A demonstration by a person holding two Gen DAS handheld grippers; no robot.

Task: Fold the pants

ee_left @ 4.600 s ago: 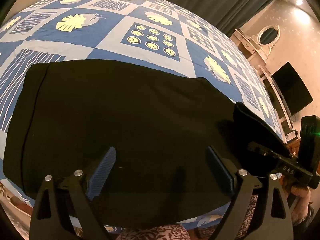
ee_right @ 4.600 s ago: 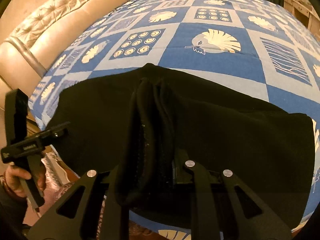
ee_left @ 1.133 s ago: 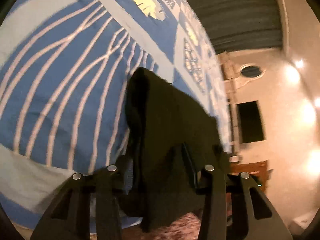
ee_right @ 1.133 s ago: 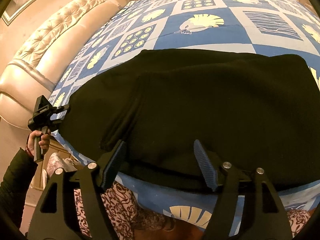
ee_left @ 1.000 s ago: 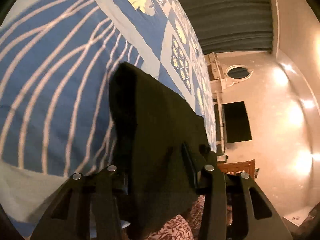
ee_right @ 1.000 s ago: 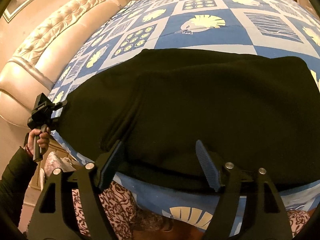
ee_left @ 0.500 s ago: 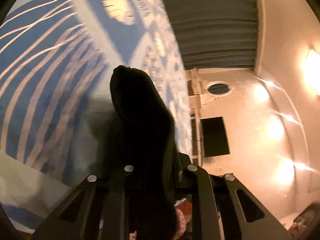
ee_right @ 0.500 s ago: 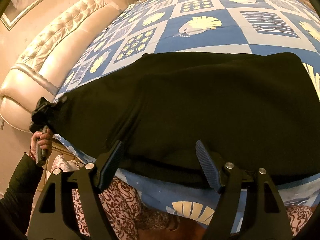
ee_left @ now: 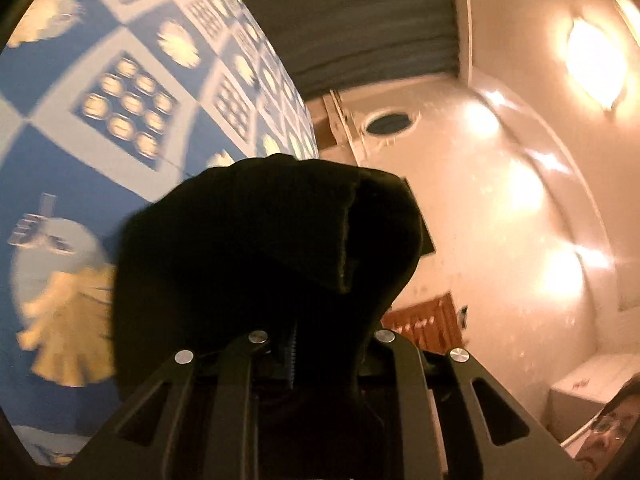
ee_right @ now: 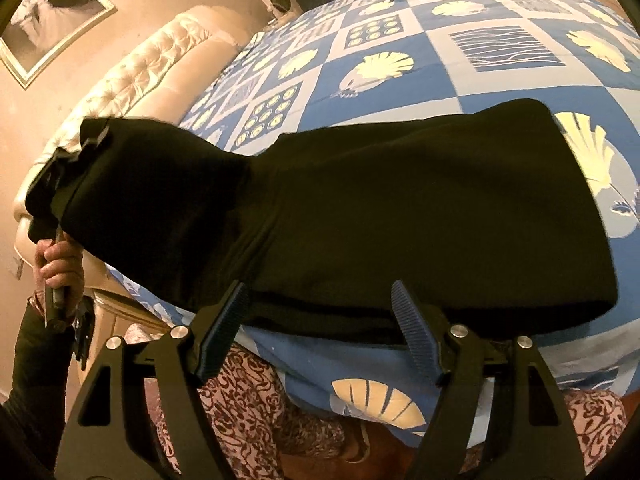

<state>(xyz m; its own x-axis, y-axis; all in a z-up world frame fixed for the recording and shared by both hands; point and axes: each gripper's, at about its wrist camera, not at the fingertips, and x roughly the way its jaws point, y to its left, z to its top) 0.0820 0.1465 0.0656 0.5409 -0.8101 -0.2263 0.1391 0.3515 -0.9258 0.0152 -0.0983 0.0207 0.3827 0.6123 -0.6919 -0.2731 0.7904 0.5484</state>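
Observation:
The black pants lie folded across the near part of the bed. My left gripper is shut on one end of the pants and holds it raised off the bed. That gripper also shows in the right wrist view at the far left, draped in black cloth. My right gripper is open and empty, its blue-padded fingers just in front of the near edge of the pants.
The bed has a blue and white checked cover with yellow shell prints. A cream tufted headboard curves along the left. A dark curtain and a lit wall lie beyond the bed. A red patterned fabric hangs below the bed edge.
My left gripper has lifted its end of the pants well off the bed and swung up and over toward the middle. My right gripper stays open at the near edge.

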